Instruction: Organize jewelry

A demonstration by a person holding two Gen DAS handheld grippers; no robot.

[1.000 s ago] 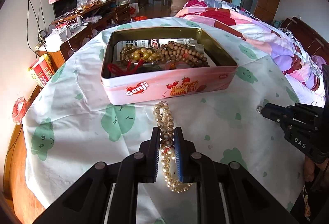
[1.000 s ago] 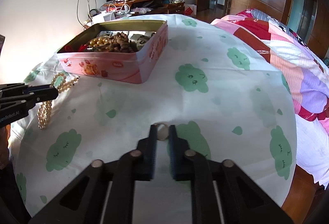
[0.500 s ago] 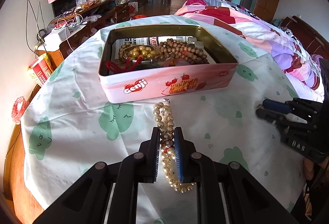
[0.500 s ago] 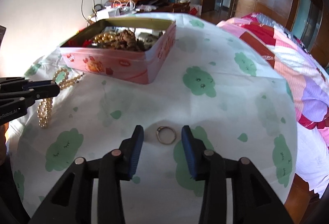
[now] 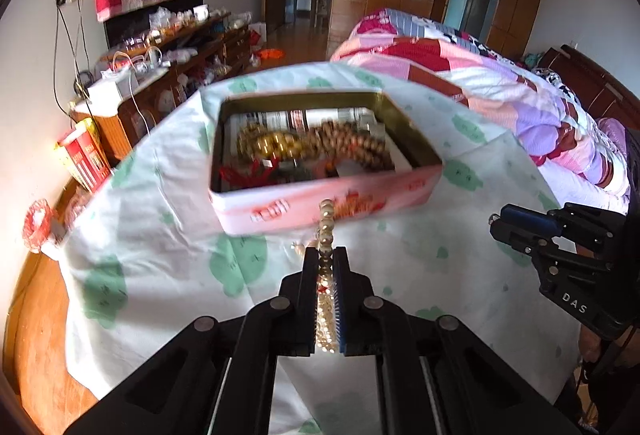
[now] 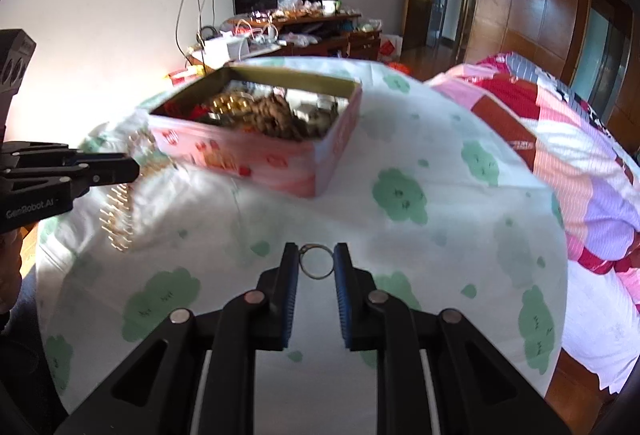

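Observation:
My left gripper [image 5: 326,255] is shut on a pearl necklace [image 5: 326,219] and holds it lifted above the tablecloth, in front of the open pink tin [image 5: 320,207] that holds beads and other jewelry. In the right wrist view the necklace [image 6: 120,211] hangs from the left gripper [image 6: 134,167] beside the tin [image 6: 256,151]. My right gripper [image 6: 316,255] is open, its fingers on either side of a small metal ring [image 6: 316,261] lying on the cloth. It also shows in the left wrist view [image 5: 496,225].
The round table wears a white cloth with green cloud prints [image 6: 400,195]. A bed with a pink patchwork quilt [image 5: 500,83] lies to the right. A cluttered wooden sideboard [image 5: 172,55] stands at the back left by the wall.
My left gripper has lifted the pearl necklace off the cloth toward the tin. My right gripper opened, releasing the ring onto the cloth, and now its fingers have narrowed around it.

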